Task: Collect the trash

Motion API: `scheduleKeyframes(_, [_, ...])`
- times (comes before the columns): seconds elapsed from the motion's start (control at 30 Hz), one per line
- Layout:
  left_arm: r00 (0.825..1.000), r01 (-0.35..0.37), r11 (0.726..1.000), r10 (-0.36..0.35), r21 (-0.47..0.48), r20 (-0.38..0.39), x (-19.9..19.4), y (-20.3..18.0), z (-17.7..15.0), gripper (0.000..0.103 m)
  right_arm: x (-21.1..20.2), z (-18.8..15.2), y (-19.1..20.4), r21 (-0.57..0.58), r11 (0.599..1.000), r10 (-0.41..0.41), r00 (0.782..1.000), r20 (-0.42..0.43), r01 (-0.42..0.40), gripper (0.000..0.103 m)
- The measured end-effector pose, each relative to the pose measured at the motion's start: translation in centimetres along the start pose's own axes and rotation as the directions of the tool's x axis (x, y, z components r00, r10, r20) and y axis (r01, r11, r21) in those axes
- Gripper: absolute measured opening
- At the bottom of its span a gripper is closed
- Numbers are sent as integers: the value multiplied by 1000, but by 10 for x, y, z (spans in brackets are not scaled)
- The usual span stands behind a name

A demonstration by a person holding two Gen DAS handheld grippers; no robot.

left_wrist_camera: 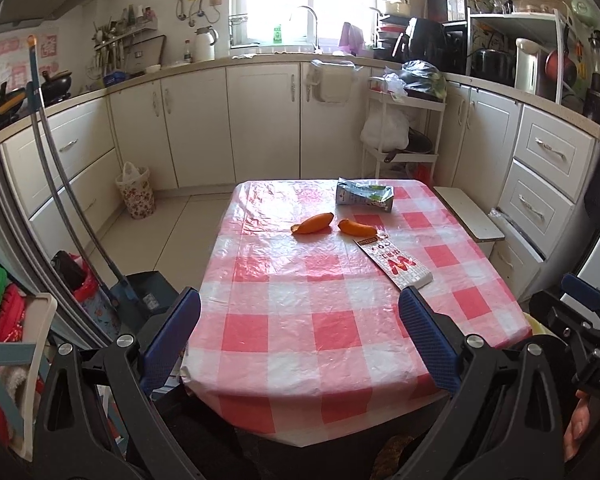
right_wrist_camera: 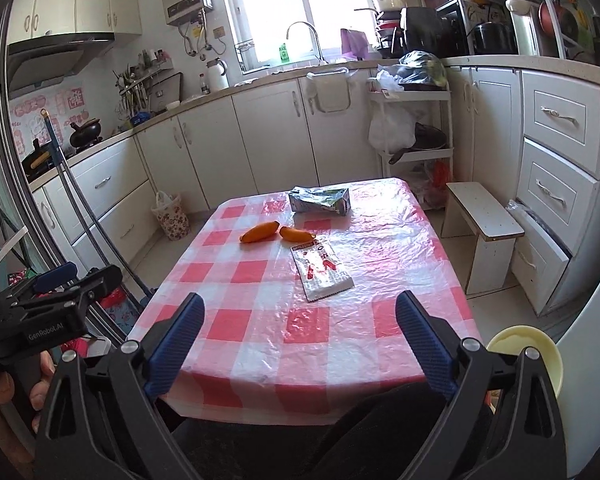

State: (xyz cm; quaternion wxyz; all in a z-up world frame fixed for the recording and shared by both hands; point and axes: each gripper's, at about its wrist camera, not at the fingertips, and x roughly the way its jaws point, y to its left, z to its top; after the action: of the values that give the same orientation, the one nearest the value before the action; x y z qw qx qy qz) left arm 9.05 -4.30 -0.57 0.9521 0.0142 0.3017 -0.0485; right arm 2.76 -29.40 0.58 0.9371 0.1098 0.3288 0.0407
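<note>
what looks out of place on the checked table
Four bits of litter lie on the table: a crushed carton on its side at the far end, two orange peel pieces mid-table, and an empty flat wrapper beside them. Nothing looks spilled.

The left gripper is held open over the table's near edge; two orange peels lie mid-table, a wrapper beside them, a crushed carton near the far edge
</note>
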Motion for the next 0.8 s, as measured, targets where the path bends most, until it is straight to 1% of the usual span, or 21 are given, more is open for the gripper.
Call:
scheduleKeyframes(0.3, [1000,-7,1000,7,-29,10,-6,12,1,96,-2,1,5,-12,1000,2,1000,8,-2,94])
scheduleKeyframes(0.8, [1000,1,1000,-1,-27,8,-9,10,0,96,-3,0,7,-6,1000,16,1000,3,-16,94])
